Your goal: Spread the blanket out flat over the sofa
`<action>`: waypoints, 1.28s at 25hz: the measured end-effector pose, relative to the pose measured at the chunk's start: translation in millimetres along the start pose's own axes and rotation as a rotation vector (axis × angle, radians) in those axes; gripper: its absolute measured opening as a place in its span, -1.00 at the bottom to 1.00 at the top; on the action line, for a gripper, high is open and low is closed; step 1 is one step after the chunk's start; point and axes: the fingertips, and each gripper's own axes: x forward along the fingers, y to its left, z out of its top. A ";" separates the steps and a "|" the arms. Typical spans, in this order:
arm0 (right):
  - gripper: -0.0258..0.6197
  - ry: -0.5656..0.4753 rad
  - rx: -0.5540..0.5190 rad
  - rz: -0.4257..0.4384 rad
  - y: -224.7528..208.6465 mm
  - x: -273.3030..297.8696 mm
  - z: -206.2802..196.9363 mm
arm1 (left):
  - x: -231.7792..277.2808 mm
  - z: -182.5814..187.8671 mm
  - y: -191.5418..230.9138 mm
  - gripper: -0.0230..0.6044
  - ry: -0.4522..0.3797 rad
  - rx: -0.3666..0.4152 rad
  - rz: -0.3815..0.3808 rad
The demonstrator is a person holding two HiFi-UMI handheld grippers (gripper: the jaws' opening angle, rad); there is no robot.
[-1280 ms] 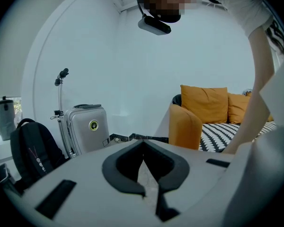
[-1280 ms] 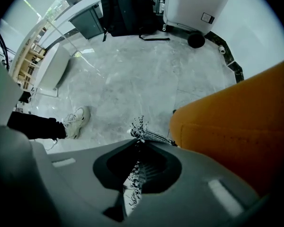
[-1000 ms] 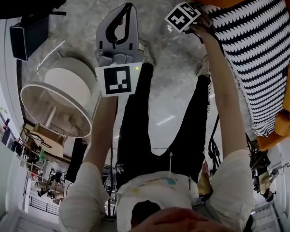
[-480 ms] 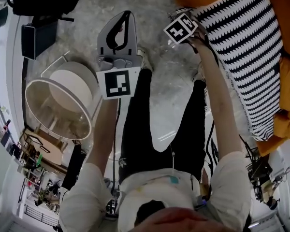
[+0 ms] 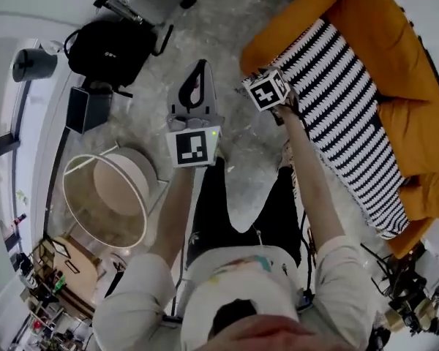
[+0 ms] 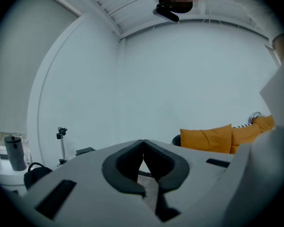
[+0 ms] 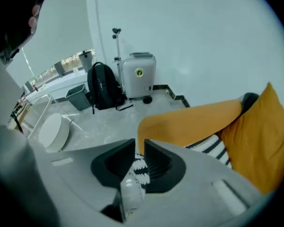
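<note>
Fingers of right gripper [image 7: 139, 151] narrow and closing, with the striped blanket [image 5: 347, 119] edge bunched between them. Left gripper [image 6: 143, 144] fingers pressed together, nothing in them, held out over the floor. Blanket lies lengthwise along the seat of the orange sofa [image 5: 384, 46]. Judgement: soft knit, light and limp, likely to sag and stretch. Take it at hem corners, not mid-cloth, and pull evenly.
</note>
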 end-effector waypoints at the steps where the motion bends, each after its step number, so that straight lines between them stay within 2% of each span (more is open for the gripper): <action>1: -0.80 -0.038 0.008 -0.038 -12.9 -18.7 15.8 | 4.8 17.9 -3.0 -0.88 -0.020 -0.013 0.005; 3: -0.91 -0.114 0.041 -0.089 -30.6 -62.3 41.3 | 7.6 51.7 -11.2 -0.88 -0.040 -0.054 0.023; 6: -0.91 -0.261 0.109 -0.125 -48.4 -146.4 83.2 | 6.2 110.6 -30.6 -0.88 -0.057 -0.093 0.033; 9: -0.91 -0.420 0.149 -0.170 -60.6 -239.5 122.0 | 1.1 173.1 -54.0 -0.88 -0.095 -0.098 0.012; 11: -0.91 -0.524 0.137 -0.212 -60.9 -301.9 138.5 | -7.6 206.9 -70.8 -0.88 -0.113 -0.108 -0.010; 15: -0.91 -0.719 0.093 -0.288 -49.0 -419.7 145.1 | -33.8 255.9 -111.3 -0.88 -0.132 -0.130 -0.072; 20: -0.91 -0.937 0.089 -0.298 -25.4 -536.1 127.3 | -74.2 307.1 -157.3 -0.88 -0.181 -0.079 -0.109; 24: -0.91 -1.067 0.103 -0.261 -0.1 -583.4 113.1 | -107.4 324.9 -173.2 -0.88 -0.227 -0.031 -0.082; 28: -0.91 -1.109 0.047 -0.250 20.0 -603.9 92.2 | -129.0 327.5 -188.7 -0.88 -0.250 0.047 -0.064; 32: -0.91 -1.111 0.013 -0.249 22.7 -611.0 81.3 | -131.3 331.4 -198.0 -0.88 -0.269 0.025 -0.062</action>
